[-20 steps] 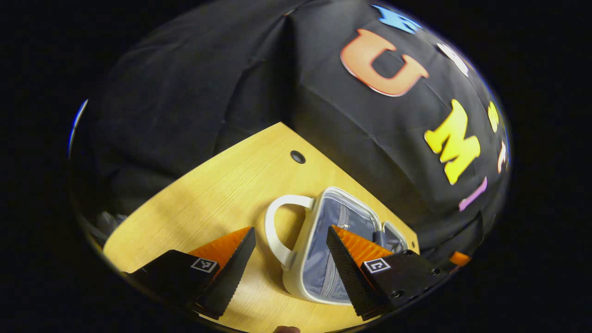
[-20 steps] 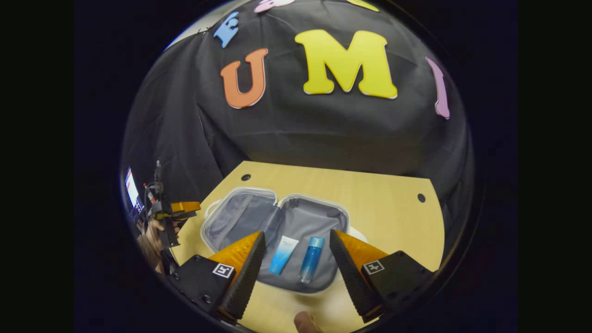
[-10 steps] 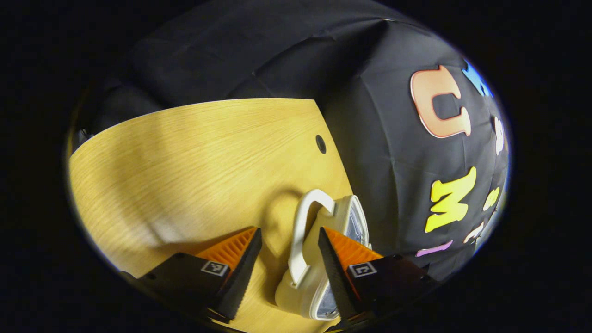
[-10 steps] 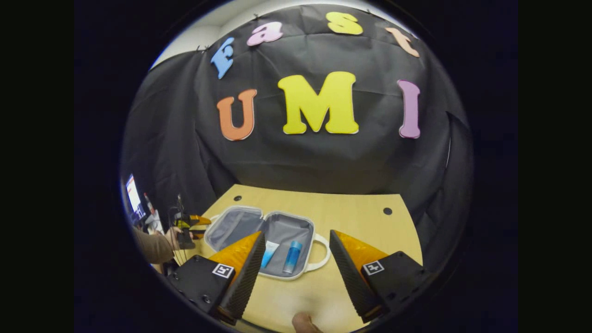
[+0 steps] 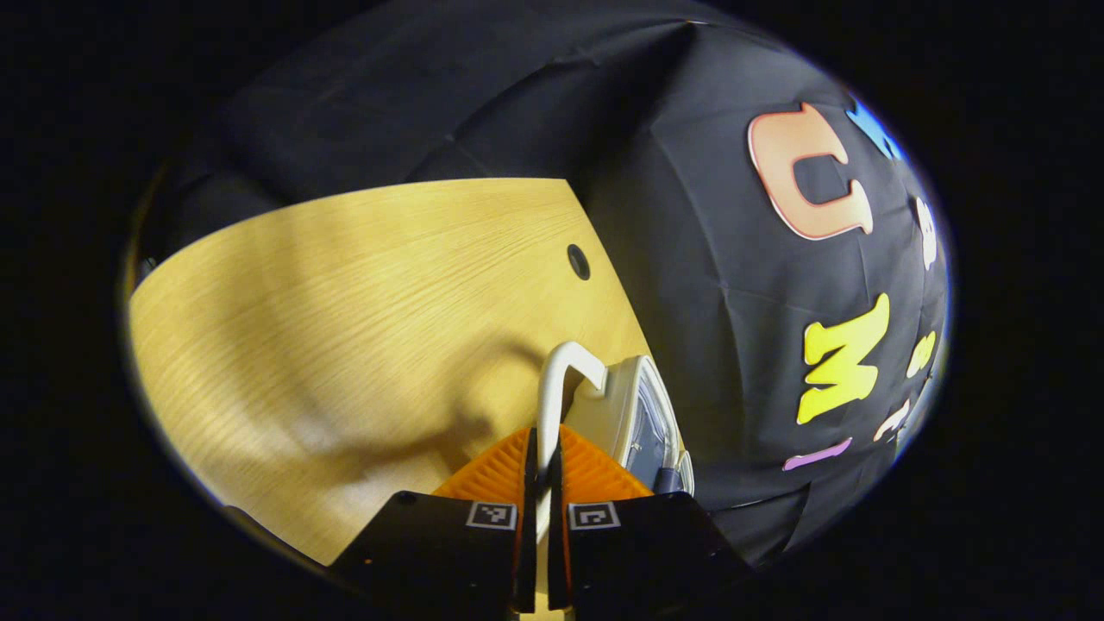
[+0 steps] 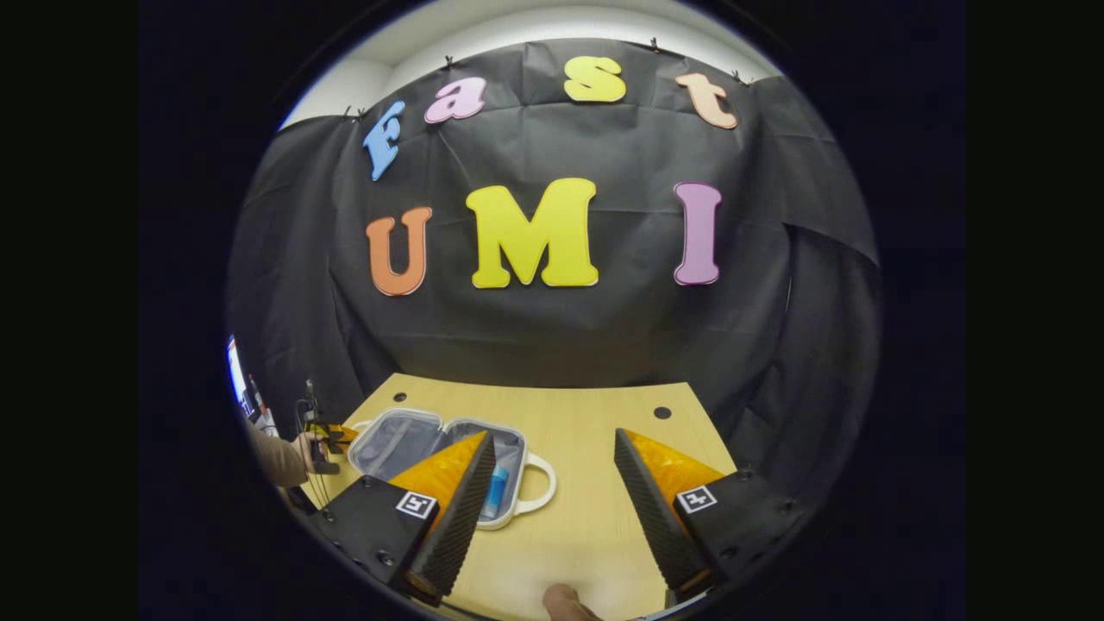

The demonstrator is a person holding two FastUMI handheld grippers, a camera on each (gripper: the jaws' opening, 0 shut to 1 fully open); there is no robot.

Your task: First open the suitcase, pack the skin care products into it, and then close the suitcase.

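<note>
The left gripper (image 5: 541, 466) is clamped on the white handle (image 5: 552, 392) of the suitcase (image 5: 634, 414), both fingers pressing the handle's strap between them. The right gripper (image 6: 552, 483) hangs spread wide with nothing in it, above the desk's (image 6: 595, 517) near edge. The suitcase lies open near the desk's far left corner, grey lining up, and a blue skin care bottle (image 6: 496, 493) lies inside its right half.

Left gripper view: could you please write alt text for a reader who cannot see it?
The left tongs are shut on the white curved handle of a small cream hard-shell suitcase, which lies on a light wooden table by a black cloth wall.
</note>
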